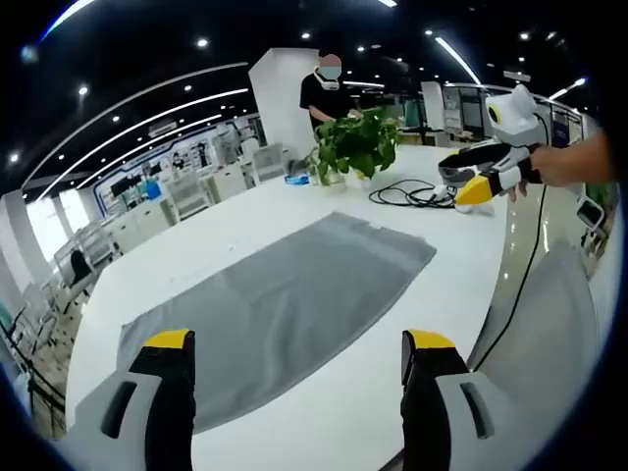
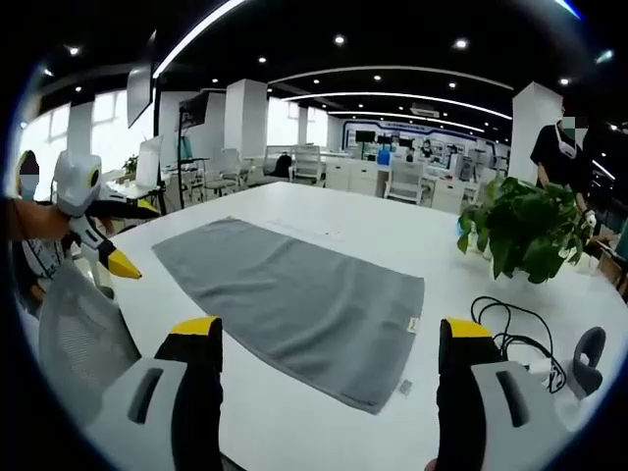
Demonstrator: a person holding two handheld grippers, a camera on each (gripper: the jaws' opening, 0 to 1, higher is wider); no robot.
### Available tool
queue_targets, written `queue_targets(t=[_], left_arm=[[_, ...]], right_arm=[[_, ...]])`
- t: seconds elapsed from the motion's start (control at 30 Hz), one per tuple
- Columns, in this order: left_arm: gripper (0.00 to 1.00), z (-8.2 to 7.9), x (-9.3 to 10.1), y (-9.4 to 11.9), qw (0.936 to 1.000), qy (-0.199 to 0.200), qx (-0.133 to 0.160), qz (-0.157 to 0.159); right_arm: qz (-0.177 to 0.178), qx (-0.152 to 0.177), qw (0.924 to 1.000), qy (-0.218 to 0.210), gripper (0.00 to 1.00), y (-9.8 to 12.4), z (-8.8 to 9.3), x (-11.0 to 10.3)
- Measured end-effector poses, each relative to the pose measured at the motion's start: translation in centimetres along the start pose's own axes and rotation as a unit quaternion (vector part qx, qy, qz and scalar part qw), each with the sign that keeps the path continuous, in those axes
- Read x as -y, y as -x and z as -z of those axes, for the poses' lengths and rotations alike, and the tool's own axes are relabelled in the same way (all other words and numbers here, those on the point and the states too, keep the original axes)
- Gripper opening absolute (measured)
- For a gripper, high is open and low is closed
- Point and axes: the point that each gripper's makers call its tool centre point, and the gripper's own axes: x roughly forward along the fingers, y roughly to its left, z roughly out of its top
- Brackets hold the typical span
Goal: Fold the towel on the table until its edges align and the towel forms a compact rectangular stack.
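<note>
In the left gripper view the left gripper (image 1: 299, 345) is seen with its yellow-tipped jaws spread wide and nothing held between them, raised above the near edge of the white table (image 1: 461, 265). Just beyond the jaws the grey towel (image 1: 285, 304) is laid out flat and unfolded on the table, one long rectangle running from near left to far right. In the right gripper view the right gripper (image 2: 332, 334) is likewise seen with its jaws wide apart and empty, poised above the near table edge, and the towel (image 2: 294, 299) lies spread just beyond them, a small label at its near right corner. Farther off, a potted green plant (image 1: 355, 145) stands on the far part of the table; its pot is hidden behind the leaves. A coiled black cable (image 1: 410, 194) lies beside it. The right gripper (image 1: 478, 188) is held by a hand (image 1: 569, 162) at the right of the left gripper view, above the table's edge. A grey mesh chair back (image 2: 80, 334) is seen near the table. A person (image 1: 327, 90) stands behind the plant.
</note>
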Motion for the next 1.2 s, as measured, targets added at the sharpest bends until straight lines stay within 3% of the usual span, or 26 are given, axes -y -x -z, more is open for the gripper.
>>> queue_targets(t=[0.27, 0.33, 0.57, 0.8, 1.2], left_arm=[[0.88, -2.7, 1.9, -1.1, 0.9992, -0.018, 0.017, 0.032], [0.88, -3.0, 2.4, -1.5, 0.9981, -0.047, 0.015, 0.037], [0.87, -4.6, 4.8, -2.7, 0.996, -0.048, 0.017, 0.074], [0.86, -6.8, 7.2, -4.4, 0.9918, -0.068, 0.03, 0.104], [0.85, -10.1, 11.4, -7.1, 0.9849, -0.084, 0.043, 0.145]], right_arm=[[-0.002, -0.005, 0.9988, 0.048, 0.9, 1.1, -1.2, 2.4], [-0.001, -0.008, 0.9986, 0.052, 0.9, 1.4, -1.6, 3.1], [0.0, -0.016, 0.9981, 0.06, 0.83, 2.4, -2.6, 5.6], [0.009, -0.007, 0.998, 0.063, 0.83, 3.0, -4.1, 7.9], [0.006, -0.016, 0.9965, 0.081, 0.8, 1.7, -5.1, 11.1]])
